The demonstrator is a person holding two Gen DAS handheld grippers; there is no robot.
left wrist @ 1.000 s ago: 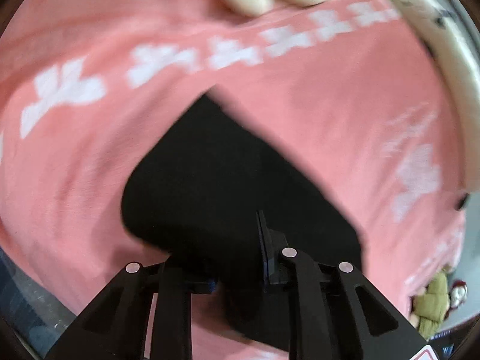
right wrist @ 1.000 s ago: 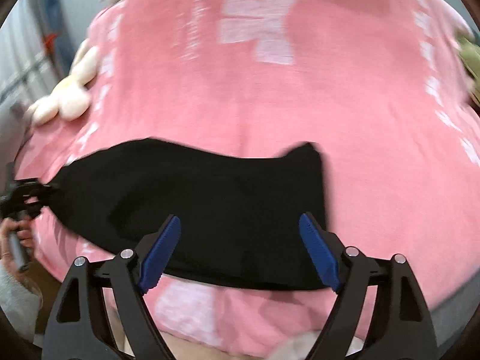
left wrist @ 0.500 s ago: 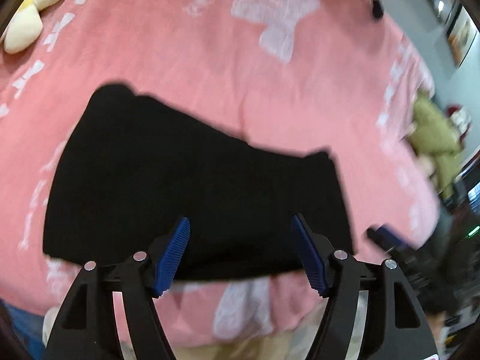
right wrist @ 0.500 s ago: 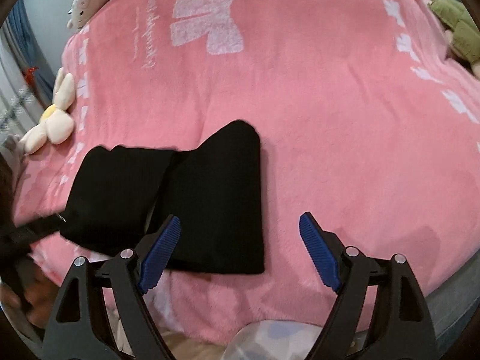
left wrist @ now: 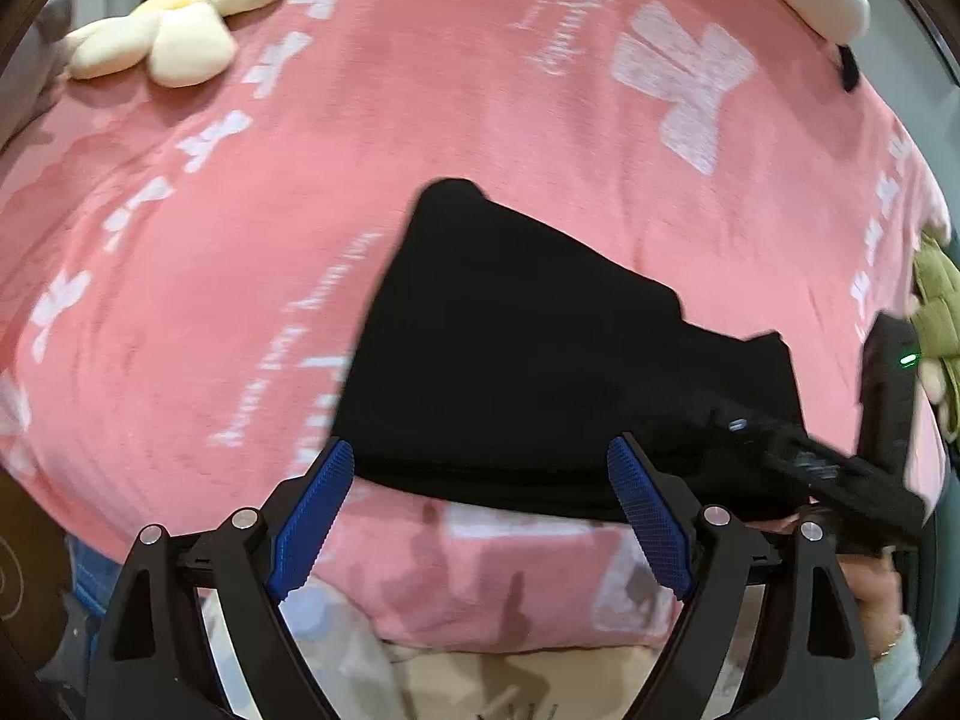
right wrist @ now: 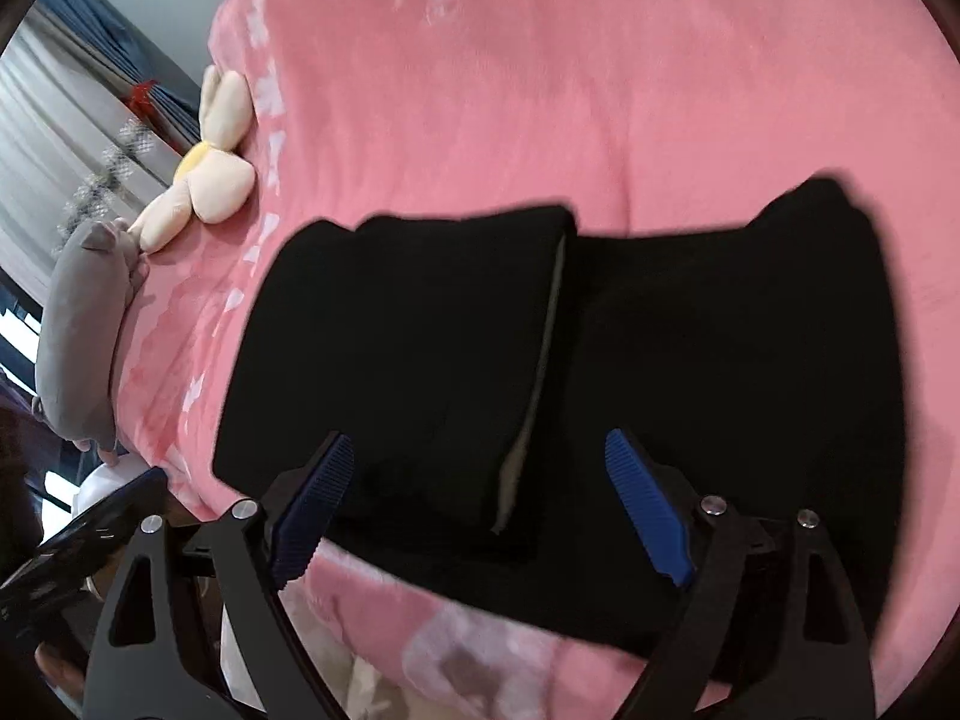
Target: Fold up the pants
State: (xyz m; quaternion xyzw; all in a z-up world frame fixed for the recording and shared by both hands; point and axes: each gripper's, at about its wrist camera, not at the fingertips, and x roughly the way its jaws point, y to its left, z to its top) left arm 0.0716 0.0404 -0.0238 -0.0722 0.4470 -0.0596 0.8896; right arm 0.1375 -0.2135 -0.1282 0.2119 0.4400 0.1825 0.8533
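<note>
on the pink blanket the black pants lie folded over; both tools wide, empty.

Two close downward wrist views (shared: black pants)

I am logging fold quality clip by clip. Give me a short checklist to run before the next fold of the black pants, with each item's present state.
1. Left hand-held gripper is clear of the cloth: ok; its jaws have just been opening and nothing is between them.
2. Right hand-held gripper is not yet clamped: ok; its jaws have just been closing a little, the pads above the pants.
3. Pants lie on the pink blanket, none hanging over the edge: ok.
4. First fold is in place: ok; one layer lies over the other, with a pale seam showing.
5. Folded edges line up: cannot tell; motion blur.
6. Flower plush is away from the pants: ok.
</note>
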